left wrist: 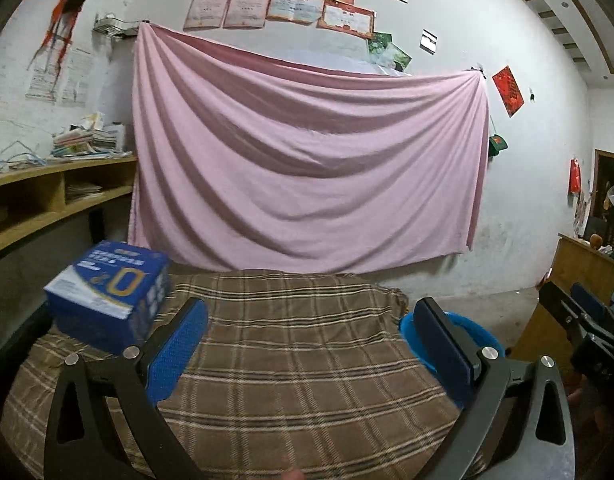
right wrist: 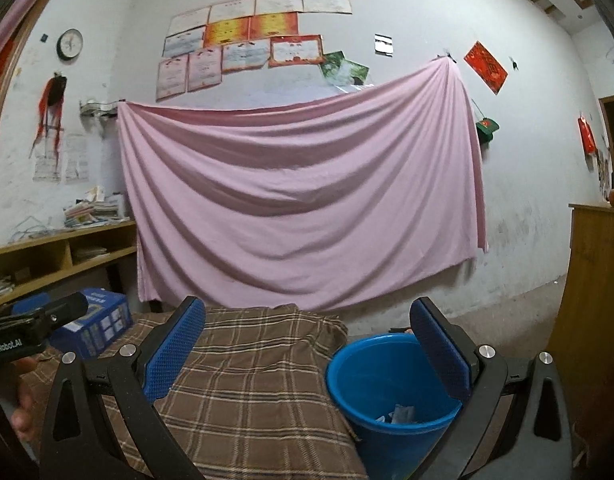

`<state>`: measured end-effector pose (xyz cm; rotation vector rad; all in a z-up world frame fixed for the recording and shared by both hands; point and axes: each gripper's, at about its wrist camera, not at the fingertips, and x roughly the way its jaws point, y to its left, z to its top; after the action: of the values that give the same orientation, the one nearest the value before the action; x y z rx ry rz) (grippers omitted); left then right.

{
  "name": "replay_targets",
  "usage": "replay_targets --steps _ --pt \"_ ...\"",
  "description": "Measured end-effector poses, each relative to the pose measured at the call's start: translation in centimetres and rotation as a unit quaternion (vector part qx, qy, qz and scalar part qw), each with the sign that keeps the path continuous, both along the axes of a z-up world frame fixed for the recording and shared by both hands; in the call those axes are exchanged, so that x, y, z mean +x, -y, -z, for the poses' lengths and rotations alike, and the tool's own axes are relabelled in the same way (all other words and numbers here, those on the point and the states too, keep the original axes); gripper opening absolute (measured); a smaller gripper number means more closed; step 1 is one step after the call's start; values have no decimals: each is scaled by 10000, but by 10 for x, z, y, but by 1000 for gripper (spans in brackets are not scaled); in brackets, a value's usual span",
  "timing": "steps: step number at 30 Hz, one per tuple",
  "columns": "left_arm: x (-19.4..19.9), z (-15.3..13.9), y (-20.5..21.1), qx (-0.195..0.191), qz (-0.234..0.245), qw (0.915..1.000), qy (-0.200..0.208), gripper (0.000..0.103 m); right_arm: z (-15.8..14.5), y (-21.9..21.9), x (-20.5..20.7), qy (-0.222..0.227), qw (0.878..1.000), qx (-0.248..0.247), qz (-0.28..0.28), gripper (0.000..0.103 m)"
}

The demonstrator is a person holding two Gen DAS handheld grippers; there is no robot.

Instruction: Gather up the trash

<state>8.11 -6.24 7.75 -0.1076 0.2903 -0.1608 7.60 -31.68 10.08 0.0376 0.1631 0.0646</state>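
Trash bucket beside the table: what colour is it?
The bucket is bright blue inside and out; the right wrist view shows it best, with scraps at its bottom.

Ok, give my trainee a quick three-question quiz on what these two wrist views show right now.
1. True or false: the blue bucket holds no scraps.
2. Where does the blue box rest? A) on the plaid cloth B) in the bucket C) on the wooden shelf
3. Fill in: the left claw and the right claw are both ____, with nothing between the pads.

Key: 1 false, some scraps lie at its bottom; 2 A; 3 open.
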Motion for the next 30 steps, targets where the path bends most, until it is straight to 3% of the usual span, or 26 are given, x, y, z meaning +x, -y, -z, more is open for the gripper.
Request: replay_targets --steps 7,14,21,30 --pt "-32 21 -21 100 -195 9997 -66 101 16 -28 -26 -159 9997 -123 -116 103" --pt "-60 46 -37 254 -286 9993 -19 101 35 -46 -59 162 9995 -198 -180 103" --pt "-68 61 -45 250 -353 9991 -16 101 40 -51 -67 348 9991 -162 -165 103" --pt "-72 72 -46 239 -372 9990 -60 101 45 -53 -65 167 9995 -201 -184 103"
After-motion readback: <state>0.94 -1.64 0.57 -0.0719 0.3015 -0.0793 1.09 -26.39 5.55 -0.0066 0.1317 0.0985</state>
